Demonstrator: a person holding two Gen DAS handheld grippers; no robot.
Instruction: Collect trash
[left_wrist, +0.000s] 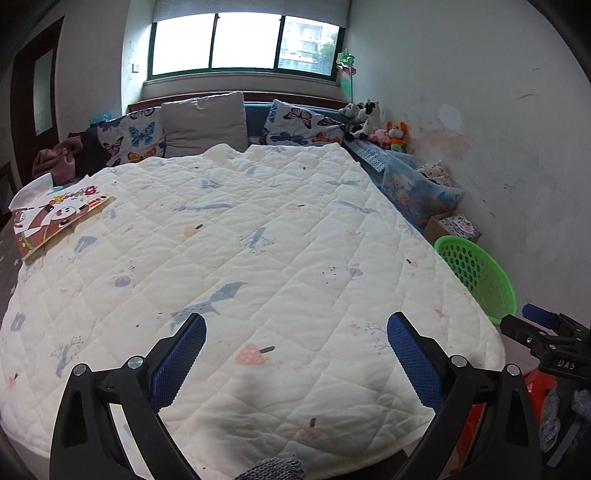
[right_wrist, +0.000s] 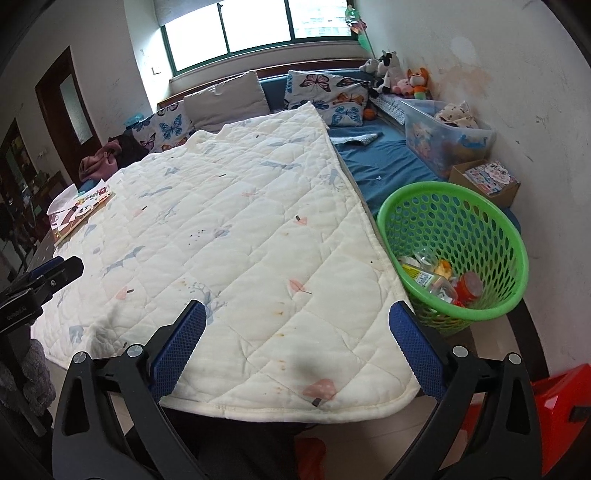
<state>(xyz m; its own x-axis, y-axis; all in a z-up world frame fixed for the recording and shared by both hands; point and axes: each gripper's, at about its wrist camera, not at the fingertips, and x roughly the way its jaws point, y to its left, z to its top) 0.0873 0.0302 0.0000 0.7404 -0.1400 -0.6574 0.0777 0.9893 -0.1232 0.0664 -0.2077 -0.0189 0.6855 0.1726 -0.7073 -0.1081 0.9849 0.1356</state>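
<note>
Green plastic basket (right_wrist: 452, 254) w/ lots of round holes is sitting on the blue sheet (right_wrist: 373, 166), just beside the right edge of the white quilt (right_wrist: 236, 229). Only 1 basket. It is standing up w/ its round mouth facing up and tipping a bit toward the camera. Trash (right_wrist: 441, 278) is lying at the bottom of it: a red lid thing, a yellow piece, some clear wrappers. Can't count them all, approx 5 or 6 bits.

2 grippers are showing. Left gripper (left_wrist: 295, 354) is hanging over the near part of the quilt, blue pads spread wide, nothing between them. Right gripper (right_wrist: 297, 339) is doing the same over the quilt's near corner, pads wide apart and holding nothing. Basket is just past its right pad.

1 picture book (left_wrist: 55, 218) is lying flat on the far left side of the quilt, long side going from the near left edge toward the middle of the bed. 3 pillows are leaning at the head: 2 butterfly ones (left_wrist: 136, 136) & 1 gray one (left_wrist: 205, 122) between them. Stuffed toys (right_wrist: 399, 74) are sitting in the far right corner, at least 4. 1 clear bin (right_wrist: 443, 136) and 1 brown box (right_wrist: 487, 181) are sitting by the wall behind the basket. 1 red stool (right_wrist: 554, 402) is standing on the floor at the near right.
</note>
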